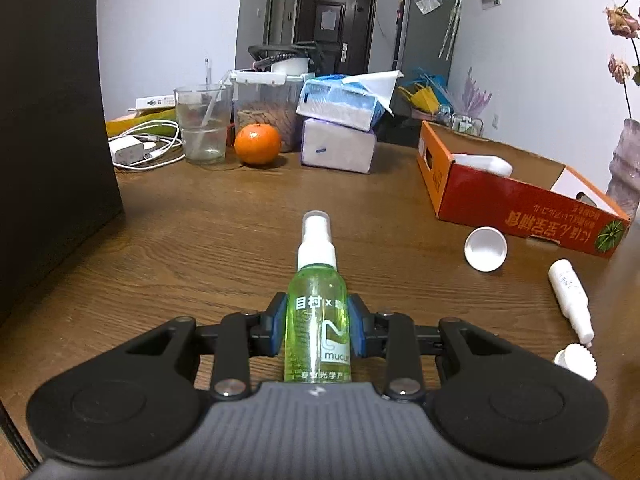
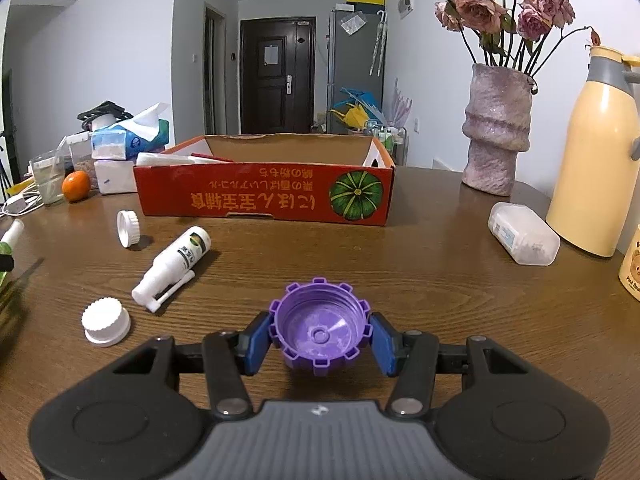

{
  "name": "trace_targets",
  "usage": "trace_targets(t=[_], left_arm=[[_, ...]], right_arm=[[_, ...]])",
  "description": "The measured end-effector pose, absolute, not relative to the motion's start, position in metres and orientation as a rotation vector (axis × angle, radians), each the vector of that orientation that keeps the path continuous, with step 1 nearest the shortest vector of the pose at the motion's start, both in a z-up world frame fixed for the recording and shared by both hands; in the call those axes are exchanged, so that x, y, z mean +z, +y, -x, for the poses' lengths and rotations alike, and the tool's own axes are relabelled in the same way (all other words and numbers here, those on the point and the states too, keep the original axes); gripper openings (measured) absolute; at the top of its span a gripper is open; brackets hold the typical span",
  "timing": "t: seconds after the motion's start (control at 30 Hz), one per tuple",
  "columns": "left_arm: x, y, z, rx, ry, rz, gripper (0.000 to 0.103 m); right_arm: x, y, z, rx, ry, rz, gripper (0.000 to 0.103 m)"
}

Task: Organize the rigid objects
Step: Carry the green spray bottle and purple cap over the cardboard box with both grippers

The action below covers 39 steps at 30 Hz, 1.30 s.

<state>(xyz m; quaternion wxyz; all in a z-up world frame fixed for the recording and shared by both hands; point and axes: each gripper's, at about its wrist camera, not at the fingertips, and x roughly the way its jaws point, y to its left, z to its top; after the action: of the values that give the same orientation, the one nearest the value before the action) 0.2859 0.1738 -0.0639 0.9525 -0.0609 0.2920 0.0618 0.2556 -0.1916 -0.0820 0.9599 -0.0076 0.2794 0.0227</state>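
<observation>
My left gripper (image 1: pixel 318 330) is shut on a green spray bottle (image 1: pixel 317 320) with a white nozzle, held low over the wooden table (image 1: pixel 220 240). My right gripper (image 2: pixel 320 338) is shut on a purple notched cap (image 2: pixel 319 326), open side up, just above the table. An orange cardboard box (image 2: pixel 264 196) stands beyond it and also shows in the left wrist view (image 1: pixel 516 200). A white spray bottle (image 2: pixel 176 266) lies on its side to the left. Two white caps (image 2: pixel 106 322) (image 2: pixel 129 228) lie near it.
An orange fruit (image 1: pixel 257 144), a clear cup (image 1: pixel 202 124), tissue packs (image 1: pixel 340 120) and a charger cable (image 1: pixel 140 148) crowd the table's far side. A dark box (image 1: pixel 52 120) stands at the left. A vase (image 2: pixel 498 128), a yellow thermos (image 2: pixel 592 152) and a clear container (image 2: pixel 522 234) stand at the right.
</observation>
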Motion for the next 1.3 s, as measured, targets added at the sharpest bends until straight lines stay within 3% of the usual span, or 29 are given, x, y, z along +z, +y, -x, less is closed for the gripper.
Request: trace_targets(t=[0.83, 1.3], left_arm=[[-0.017, 0.102, -0.243, 0.030, 0.445, 0.170, 0.032], [0.012, 0.057, -0.262, -0.045, 0.402, 0.154, 0.032]], right_arm=[[-0.057, -0.195, -0.243, 0.111, 0.480, -0.028, 0.052], [-0.025, -0.197, -0.257, 0.131, 0.408, -0.039, 0.052]])
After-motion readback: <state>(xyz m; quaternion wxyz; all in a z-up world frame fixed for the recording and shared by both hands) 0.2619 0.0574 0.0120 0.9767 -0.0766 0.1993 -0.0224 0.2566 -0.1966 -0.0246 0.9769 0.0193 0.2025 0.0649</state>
